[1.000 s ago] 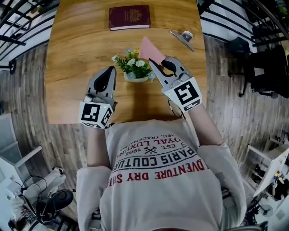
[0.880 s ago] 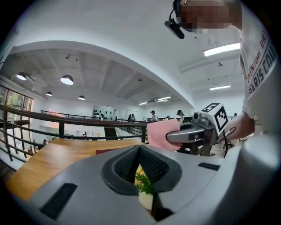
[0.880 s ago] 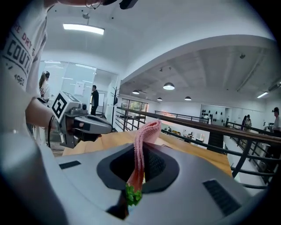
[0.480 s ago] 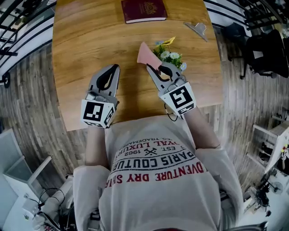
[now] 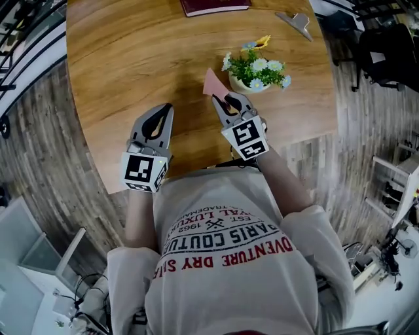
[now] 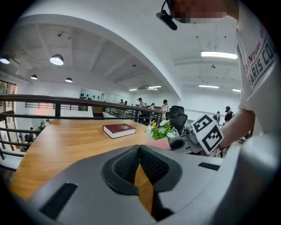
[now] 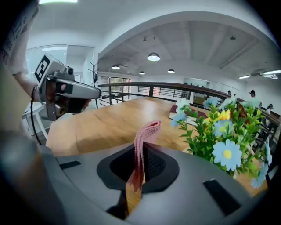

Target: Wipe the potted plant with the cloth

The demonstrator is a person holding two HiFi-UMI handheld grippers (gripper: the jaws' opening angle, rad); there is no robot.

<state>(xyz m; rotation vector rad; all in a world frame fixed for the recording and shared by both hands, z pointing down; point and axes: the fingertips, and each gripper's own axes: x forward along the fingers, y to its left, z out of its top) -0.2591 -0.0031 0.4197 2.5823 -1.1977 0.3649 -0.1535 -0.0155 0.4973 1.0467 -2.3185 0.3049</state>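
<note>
The person wears a light shirt [image 5: 226, 262] with red and dark letters and stands at the near edge of the round wooden desk [image 5: 118, 59]. Each hand holds a grey tool with a black and white marker cube at the back.

The left hand-held gripper [image 5: 166, 108] is over the near part of the desk, to the left. Its two jaws are pressed together with nothing between them. Only the bare wood shows under its tip.

The right hand-held gripper [image 5: 219, 99] is a little farther in and to the right. Its jaws are clenched on the pink cloth [image 5: 211, 83]. The cloth sticks up out of the jaws, and its top end curls over.

The potted plant [image 5: 256, 67] stands on the desk just past the right hand-held gripper, a bit to the right of the cloth. It has green leaves with white, blue and yellow flowers in a small pale pot. In the right gripper view a small gap shows between the cloth and the leaves.

Farther back, a dark red book [image 5: 213, 6] lies flat at the far edge of the desk. A silver metal clip [image 5: 297, 21] lies to the right of the book. A wooden floor [image 5: 46, 150] is around the desk.
</note>
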